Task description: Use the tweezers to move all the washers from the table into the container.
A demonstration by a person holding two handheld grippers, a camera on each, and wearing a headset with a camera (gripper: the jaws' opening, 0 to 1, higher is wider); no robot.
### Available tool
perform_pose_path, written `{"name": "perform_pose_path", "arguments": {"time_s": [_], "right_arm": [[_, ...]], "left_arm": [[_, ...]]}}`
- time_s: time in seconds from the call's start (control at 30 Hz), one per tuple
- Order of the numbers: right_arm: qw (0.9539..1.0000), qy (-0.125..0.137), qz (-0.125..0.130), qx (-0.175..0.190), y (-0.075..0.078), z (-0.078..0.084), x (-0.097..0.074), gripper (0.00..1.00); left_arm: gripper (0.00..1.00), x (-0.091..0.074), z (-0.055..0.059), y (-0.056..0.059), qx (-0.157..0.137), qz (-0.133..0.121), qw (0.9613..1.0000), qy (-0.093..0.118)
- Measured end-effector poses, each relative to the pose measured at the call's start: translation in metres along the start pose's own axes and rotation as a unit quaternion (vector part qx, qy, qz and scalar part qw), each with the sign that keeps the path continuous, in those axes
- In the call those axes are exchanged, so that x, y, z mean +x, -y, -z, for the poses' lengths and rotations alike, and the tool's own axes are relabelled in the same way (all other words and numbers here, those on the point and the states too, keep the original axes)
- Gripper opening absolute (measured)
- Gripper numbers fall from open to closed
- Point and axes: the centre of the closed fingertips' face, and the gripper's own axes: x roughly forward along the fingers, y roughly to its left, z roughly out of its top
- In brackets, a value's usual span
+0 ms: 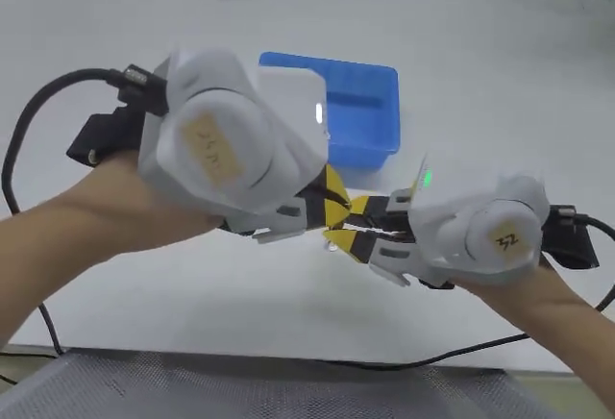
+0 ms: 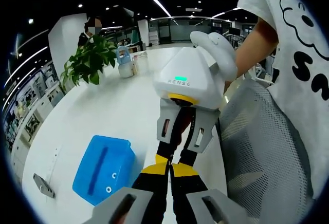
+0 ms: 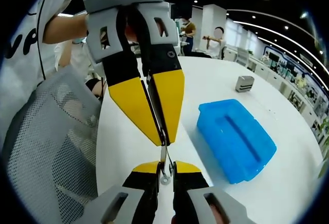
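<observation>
Here left gripper [image 3: 160,139] clamps tweezers [image 3: 163,156] (seemingly with washer [image 3: 165,179]).

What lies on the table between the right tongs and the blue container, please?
Nothing: in the right gripper view, the white table between the right tongs and the blue container is bare.

"32" on the yellow sticker [image 1: 507,239] atop the right gripper [image 1: 348,228]

Bright, even lighting; fisheye-warped edges
</observation>
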Motion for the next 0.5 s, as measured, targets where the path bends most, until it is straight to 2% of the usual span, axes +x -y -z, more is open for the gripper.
{"name": "perform_pose_path", "arguments": {"time_s": [0.5], "right_arm": [[1.0000, -0.005, 0.001, -0.001, -0.0002, 0.0012, -0.0014, 0.06]], "left_arm": [[0.00, -0.0004, -0.0009, 0.0000, -0.007, -0.005, 1.0000, 0.001]]}}
